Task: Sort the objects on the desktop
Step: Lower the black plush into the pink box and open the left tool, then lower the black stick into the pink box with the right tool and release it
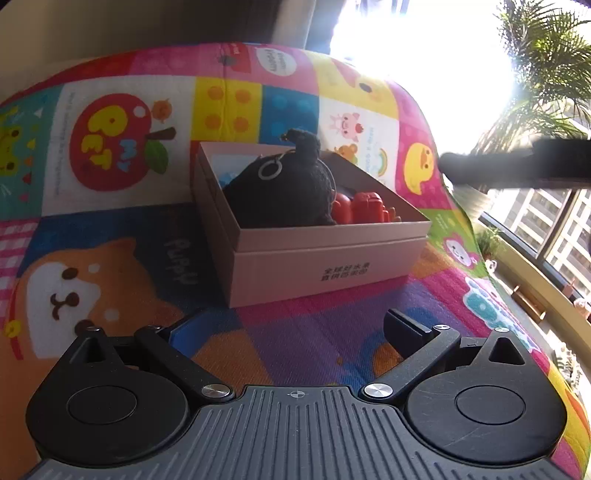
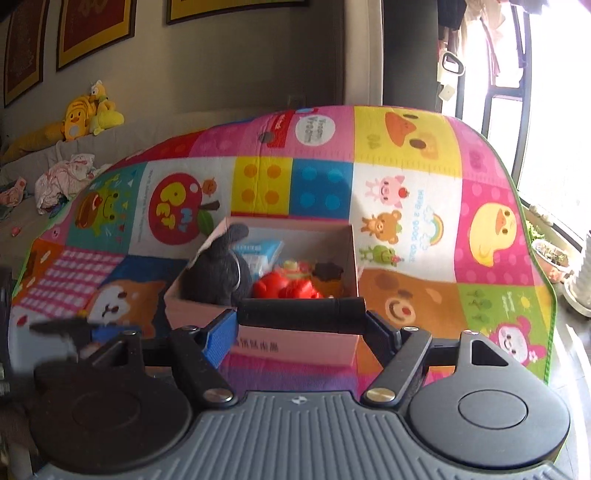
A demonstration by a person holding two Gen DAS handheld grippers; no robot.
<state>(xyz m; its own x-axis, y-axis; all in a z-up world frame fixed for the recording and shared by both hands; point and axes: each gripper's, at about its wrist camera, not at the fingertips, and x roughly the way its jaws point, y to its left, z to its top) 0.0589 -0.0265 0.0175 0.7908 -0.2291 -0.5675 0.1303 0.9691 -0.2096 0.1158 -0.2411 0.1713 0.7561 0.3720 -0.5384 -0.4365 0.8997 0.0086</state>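
window (image 1: 554, 229): glare | framed pictures (image 2: 96, 29) | potted palm (image 1: 546, 74)

box (image 1: 325, 258) on mat (image 1: 110, 258) | plush (image 1: 284, 195) left in box | toy (image 1: 364, 208) right of plush

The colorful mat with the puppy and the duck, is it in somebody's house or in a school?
Most likely a home living room. The cartoon play mat covers a table, yellow plush toys and a heap of clothes lie on a sofa by the wall, and framed pictures hang above.
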